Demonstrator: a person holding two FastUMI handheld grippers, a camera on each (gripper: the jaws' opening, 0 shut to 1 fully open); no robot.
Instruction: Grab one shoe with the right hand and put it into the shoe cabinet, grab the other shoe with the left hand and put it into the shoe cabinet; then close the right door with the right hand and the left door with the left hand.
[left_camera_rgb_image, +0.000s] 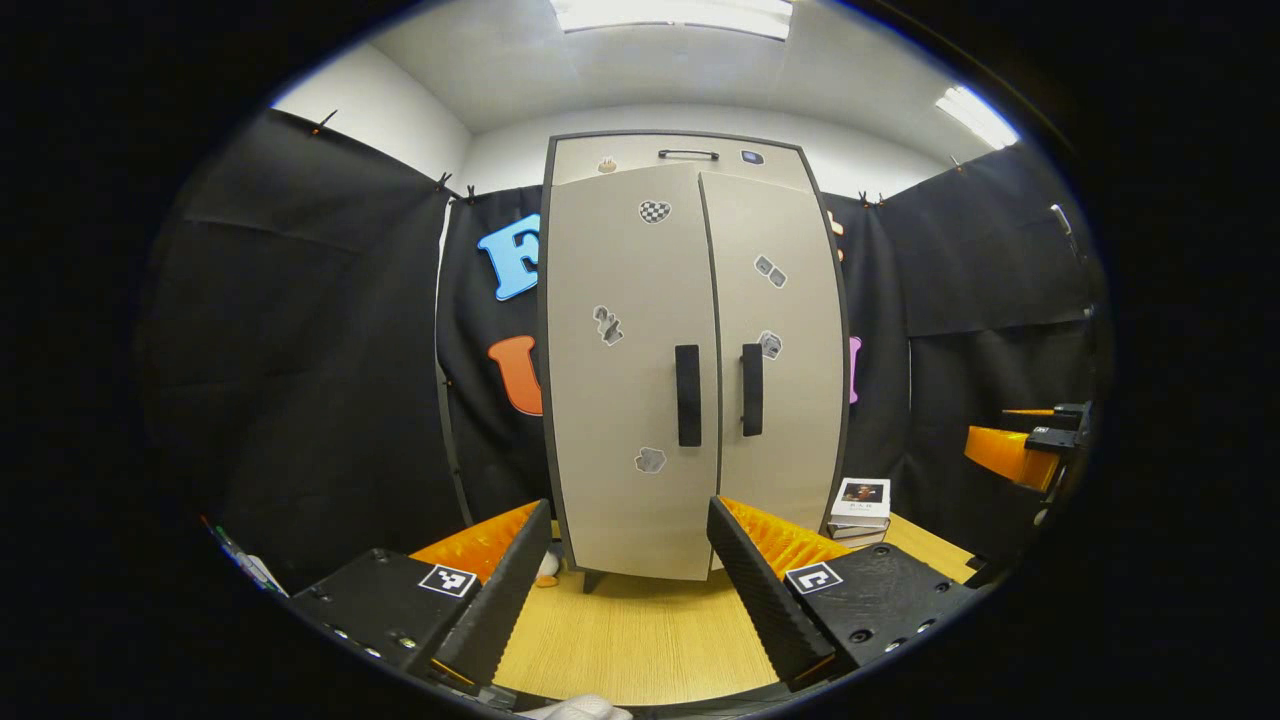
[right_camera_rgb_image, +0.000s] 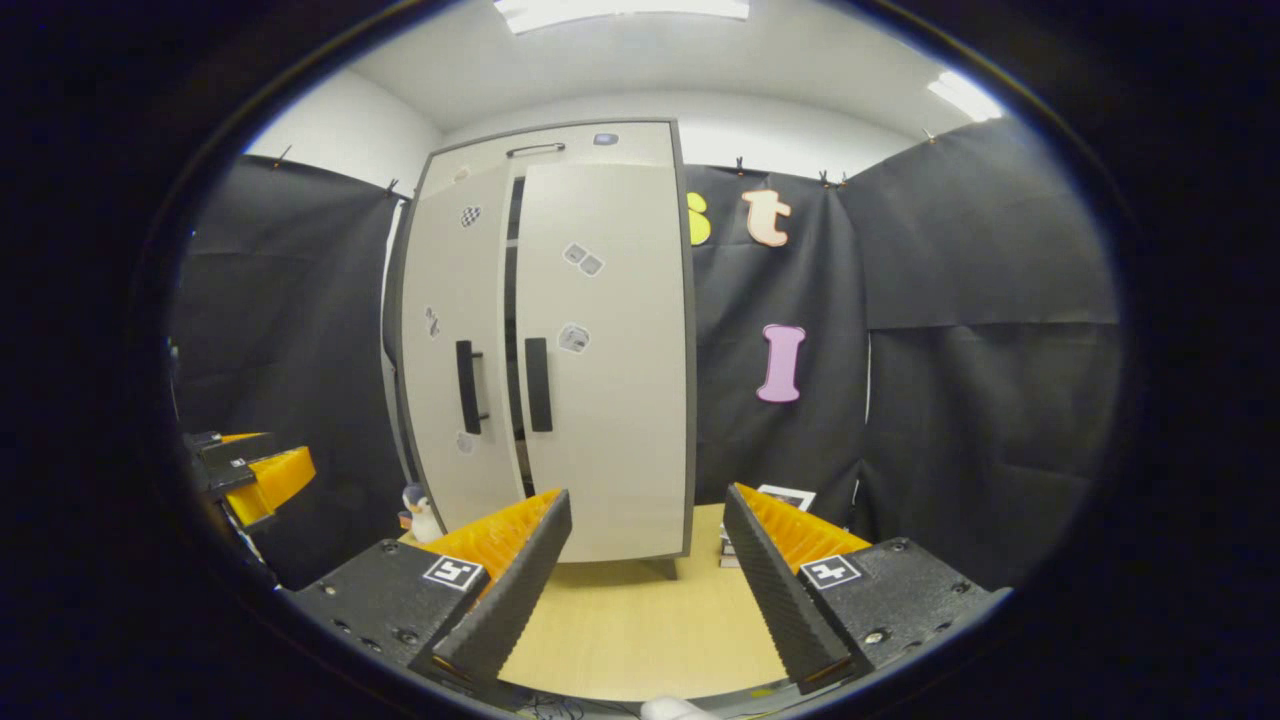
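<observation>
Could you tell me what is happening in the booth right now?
A person holds two grippers facing a shoe cabinet on a wooden table. The left gripper and right gripper are both open and empty, back from the doors. The right door looks shut; the left door seems slightly ajar, with a dark gap between them. Books sit beside the cabinet.

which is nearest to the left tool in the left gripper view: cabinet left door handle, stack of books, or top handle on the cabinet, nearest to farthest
1. The stack of books, low on the table to the right of the left tool, beside the cabinet.
2. The left door handle, straight ahead at mid height on the cabinet.
3. The top handle, high up on the cabinet's upper panel.
</observation>
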